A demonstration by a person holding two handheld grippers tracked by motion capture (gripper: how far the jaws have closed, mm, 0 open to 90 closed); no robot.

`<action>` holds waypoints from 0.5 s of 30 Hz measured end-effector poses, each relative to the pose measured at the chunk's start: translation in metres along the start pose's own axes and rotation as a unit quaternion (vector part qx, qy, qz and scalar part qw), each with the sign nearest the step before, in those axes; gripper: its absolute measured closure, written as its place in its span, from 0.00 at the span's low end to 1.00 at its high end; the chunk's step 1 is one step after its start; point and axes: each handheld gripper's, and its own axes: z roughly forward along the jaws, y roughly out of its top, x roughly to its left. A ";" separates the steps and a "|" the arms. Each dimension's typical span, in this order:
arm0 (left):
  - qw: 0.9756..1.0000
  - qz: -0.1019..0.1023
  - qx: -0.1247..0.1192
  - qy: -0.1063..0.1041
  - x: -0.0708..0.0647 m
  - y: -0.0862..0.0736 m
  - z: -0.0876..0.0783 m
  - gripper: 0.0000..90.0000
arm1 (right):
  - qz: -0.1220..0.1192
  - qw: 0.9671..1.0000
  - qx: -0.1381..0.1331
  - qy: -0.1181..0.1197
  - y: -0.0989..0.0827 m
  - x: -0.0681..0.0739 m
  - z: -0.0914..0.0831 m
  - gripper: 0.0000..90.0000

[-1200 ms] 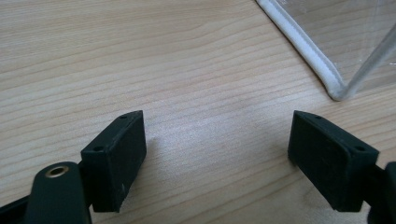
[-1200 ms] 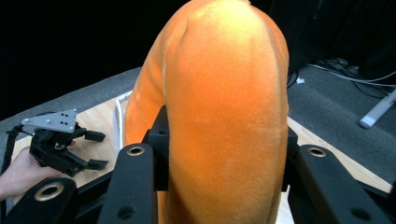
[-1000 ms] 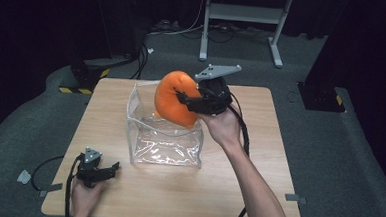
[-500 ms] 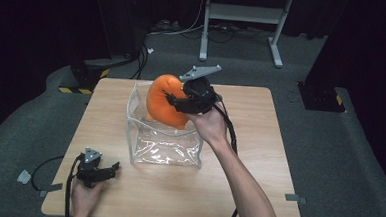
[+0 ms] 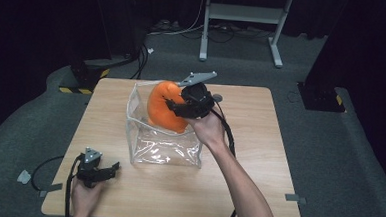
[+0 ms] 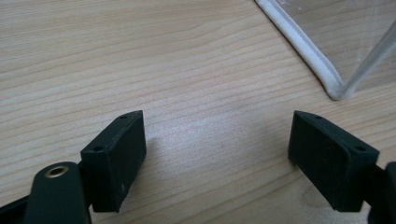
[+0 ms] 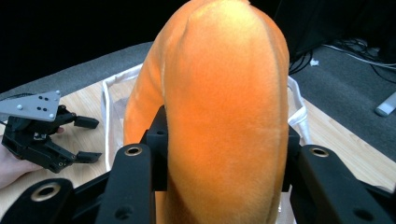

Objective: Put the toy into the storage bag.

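The right gripper (image 5: 173, 106) holds an orange plush toy (image 5: 165, 106), its two black jaws pressed into the soft sides so that the plush bulges out between them. In the right gripper view the toy (image 7: 219, 107) rises from between the jaws as a rounded orange hump, with the pads sunk into it on both sides. The toy hangs at the open top of a clear plastic bag (image 5: 164, 146), its lower part already inside the rim and its upper part above it. The bag stands upright near the middle of the wooden table (image 5: 259, 142), with a white seam along its edges and a see-through front wall facing the near side. The person's right forearm reaches in from the near right, and the grey three-cornered plate on that gripper points toward the far right.

The left gripper (image 5: 108, 171) rests low at the near left corner of the table, well apart from the bag, held in the person's left hand (image 5: 83, 198). Its jaws stand wide with nothing between them; in the left gripper view the bare wood grain (image 6: 187, 84) lies between the two black pads, and a lower corner of the bag (image 6: 327, 79) with its white seam shows at the far right. The same gripper (image 7: 70, 140) shows farther off in the right gripper view, to the left of the toy, beside the bag's edge
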 end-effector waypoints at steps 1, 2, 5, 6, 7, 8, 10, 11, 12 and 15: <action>1.000 0.000 0.001 0.000 0.000 0.000 0.000 0.21 | 0.000 1.000 0.002 0.001 -0.001 0.000 0.001 0.62; 1.000 0.000 0.000 0.000 0.000 0.000 0.000 0.21 | -0.002 1.000 0.003 0.001 -0.002 0.000 0.002 0.62; 1.000 0.000 0.000 0.000 0.000 0.000 0.000 0.21 | 0.001 1.000 0.008 0.004 -0.007 0.001 0.005 0.62; 1.000 0.000 0.000 0.000 0.000 0.000 0.000 0.21 | 0.002 1.000 0.009 0.005 -0.009 0.000 0.006 0.62; 1.000 0.000 0.000 0.000 0.000 0.000 0.000 0.21 | 0.004 1.000 0.010 0.006 -0.011 0.000 0.008 0.62; 1.000 0.000 0.000 0.000 0.000 0.000 0.000 0.21 | 0.004 1.000 0.010 0.006 -0.013 0.000 0.009 0.61; 1.000 -0.001 0.000 0.000 0.000 0.000 0.000 0.21 | 0.006 1.000 0.015 0.007 -0.017 0.000 0.011 0.61; 1.000 0.000 0.000 0.000 0.000 0.000 0.000 0.21 | 0.007 1.000 0.015 0.008 -0.019 0.000 0.012 0.61; 1.000 -0.001 0.000 0.000 0.000 0.000 0.000 0.21 | 0.007 1.000 0.015 0.009 -0.020 0.000 0.013 0.61; 1.000 -0.001 0.000 0.000 0.000 0.000 0.000 0.21 | 0.010 1.000 0.018 0.010 -0.025 -0.001 0.015 0.59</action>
